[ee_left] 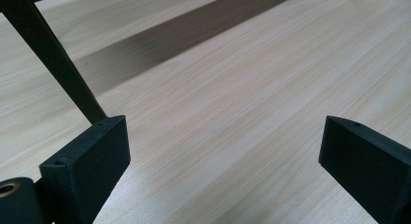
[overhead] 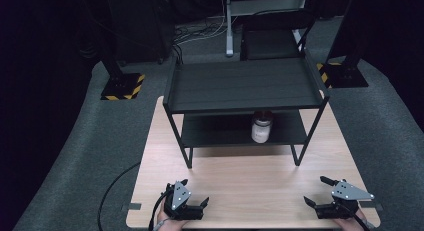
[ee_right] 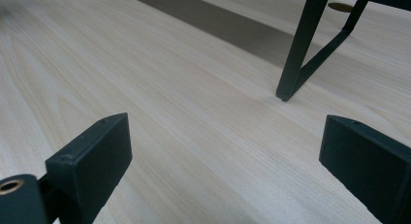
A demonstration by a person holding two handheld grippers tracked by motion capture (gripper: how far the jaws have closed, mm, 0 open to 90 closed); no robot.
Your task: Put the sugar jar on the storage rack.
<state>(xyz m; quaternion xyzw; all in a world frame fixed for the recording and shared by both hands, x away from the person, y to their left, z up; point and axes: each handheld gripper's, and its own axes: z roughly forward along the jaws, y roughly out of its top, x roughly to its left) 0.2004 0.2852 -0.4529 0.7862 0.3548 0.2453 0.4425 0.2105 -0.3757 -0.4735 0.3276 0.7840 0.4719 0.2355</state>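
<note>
At the far left of the high view the room is very dark. A grey carpet (overhead: 75,156) covers the floor, and a black cable (overhead: 112,188) curls over it at the lower left. At the upper left, a black foot with yellow and black stripes (overhead: 123,86) stands on the carpet.

The table (overhead: 240,191) sits in the middle. Its top is light wood with thin lines running along it.

The left tongs (overhead: 191,196) are at the bottom left of the table, near its front edge. A hand (overhead: 165,223) holds them from below. The left gripper view shows the two black jaws wide apart, with bare wood between them. A black leg of the shelf (ee_left: 53,59) slants across the upper left of that view.

A black shelf (overhead: 242,86) with two levels stands on the back half of the table. A white jar (overhead: 261,128) with a dark lid stands upright on the lower level, right of the middle. It is well apart from both tongs.

The right tongs (overhead: 318,191) are at the bottom right of the table, near the front edge. In the right gripper view its jaws are wide apart too, holding nothing. A shelf leg (ee_right: 298,49) stands on the wood at the upper right of that view.

At the upper right of the high view, a second striped foot (overhead: 332,73) stands on the carpet, with dark room beyond.
</note>
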